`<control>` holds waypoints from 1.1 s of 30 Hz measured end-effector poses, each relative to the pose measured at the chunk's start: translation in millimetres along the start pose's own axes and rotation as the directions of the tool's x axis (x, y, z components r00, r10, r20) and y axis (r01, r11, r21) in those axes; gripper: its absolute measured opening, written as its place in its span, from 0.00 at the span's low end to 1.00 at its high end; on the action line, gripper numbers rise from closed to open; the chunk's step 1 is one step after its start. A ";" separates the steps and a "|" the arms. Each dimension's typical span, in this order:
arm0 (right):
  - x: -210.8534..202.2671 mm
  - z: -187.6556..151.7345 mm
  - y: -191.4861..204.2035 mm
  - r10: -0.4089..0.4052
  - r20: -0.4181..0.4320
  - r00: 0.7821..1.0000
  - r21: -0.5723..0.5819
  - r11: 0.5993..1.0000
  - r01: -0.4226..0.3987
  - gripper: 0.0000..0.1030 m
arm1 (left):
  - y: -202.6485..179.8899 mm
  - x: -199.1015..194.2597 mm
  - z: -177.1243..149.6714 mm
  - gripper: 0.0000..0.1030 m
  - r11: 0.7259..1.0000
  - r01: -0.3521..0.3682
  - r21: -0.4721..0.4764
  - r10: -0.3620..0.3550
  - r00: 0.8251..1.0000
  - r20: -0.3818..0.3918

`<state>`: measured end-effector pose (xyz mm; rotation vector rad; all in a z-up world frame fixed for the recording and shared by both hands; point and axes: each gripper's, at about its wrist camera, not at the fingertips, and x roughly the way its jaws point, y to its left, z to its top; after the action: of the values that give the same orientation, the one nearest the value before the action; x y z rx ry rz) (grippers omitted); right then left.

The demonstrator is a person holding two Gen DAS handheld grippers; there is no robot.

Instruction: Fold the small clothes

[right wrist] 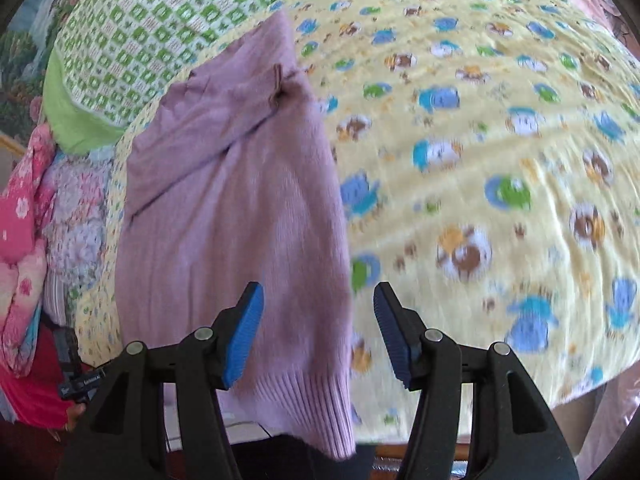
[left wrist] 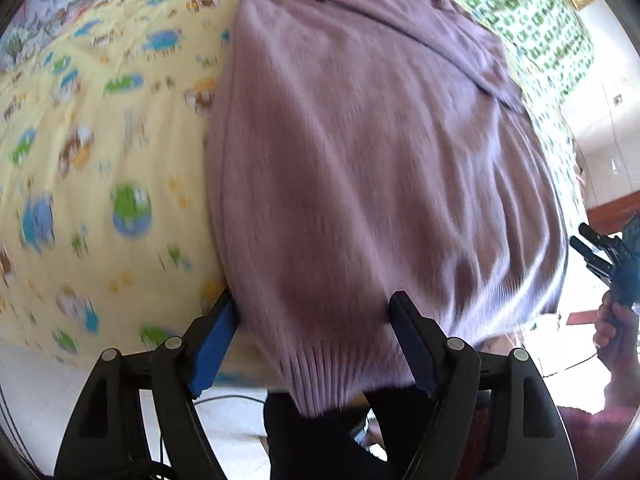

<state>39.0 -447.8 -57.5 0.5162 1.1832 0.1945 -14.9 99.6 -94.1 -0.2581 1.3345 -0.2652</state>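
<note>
A mauve knitted sweater (left wrist: 360, 160) lies folded lengthwise on the bed, its ribbed hem (left wrist: 344, 376) hanging over the near edge. My left gripper (left wrist: 316, 300) is open, its jaws standing either side of the sweater's lower left part, above the fabric. In the right wrist view the same sweater (right wrist: 236, 208) lies to the left, with its ribbed hem (right wrist: 304, 404) over the bed edge. My right gripper (right wrist: 318, 292) is open and empty, above the sweater's right edge near the hem. The right gripper also shows at the right edge of the left wrist view (left wrist: 608, 256).
The bed has a yellow cartoon-print sheet (right wrist: 480, 160). A green-and-white patterned pillow (right wrist: 140, 28) lies at the head. A pink floral quilt pile (right wrist: 24, 240) sits at the far left. White floor (left wrist: 36, 380) shows below the bed edge.
</note>
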 end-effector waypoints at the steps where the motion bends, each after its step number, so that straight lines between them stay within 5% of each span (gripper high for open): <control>1: 1.6 -4.4 0.1 0.003 -0.011 1.000 -0.007 1.000 -0.003 0.57 | 0.8 0.2 -6.8 0.73 1.000 0.010 -0.002 -0.010 1.000 -0.007; 6: 14.2 -25.3 -0.9 0.022 -0.069 0.997 -0.023 0.999 -0.024 0.57 | 2.3 11.8 -22.0 0.72 0.999 0.046 -0.020 -0.047 0.998 -0.045; 13: 26.0 -34.7 10.4 0.061 -0.090 0.994 -0.057 0.996 -0.066 0.56 | -20.0 25.1 -14.7 0.71 1.000 0.009 0.014 -0.009 1.000 -0.005; 14: 26.5 -35.6 11.7 0.058 -0.090 0.994 -0.066 0.996 -0.065 0.54 | -22.6 24.7 -14.5 0.60 1.000 0.002 0.028 -0.002 1.000 0.003; 17: 30.9 -36.3 7.2 0.062 -0.117 0.991 -0.049 0.996 -0.068 0.09 | -20.6 21.1 -15.0 0.25 0.999 0.010 0.035 -0.010 1.000 0.013; 18: 29.2 -37.2 3.1 0.069 -0.118 0.991 -0.035 0.997 -0.074 0.08 | -17.1 19.3 -15.3 0.11 0.999 0.049 0.020 -0.049 0.999 0.010; 20: 21.5 -39.4 -0.3 0.071 -0.102 0.992 -0.041 0.996 -0.075 0.07 | -11.2 11.9 -16.6 0.09 0.994 0.111 -0.006 -0.111 0.994 0.023; 33: -10.4 -26.0 -9.7 0.154 -0.030 0.988 0.023 0.988 -0.154 0.06 | -7.0 -37.7 -8.6 0.06 0.977 0.212 0.018 -0.213 0.969 0.128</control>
<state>10.1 -453.2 -60.7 0.6252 1.1773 0.3242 -31.6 105.4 -59.0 -0.4097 1.1787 -0.4249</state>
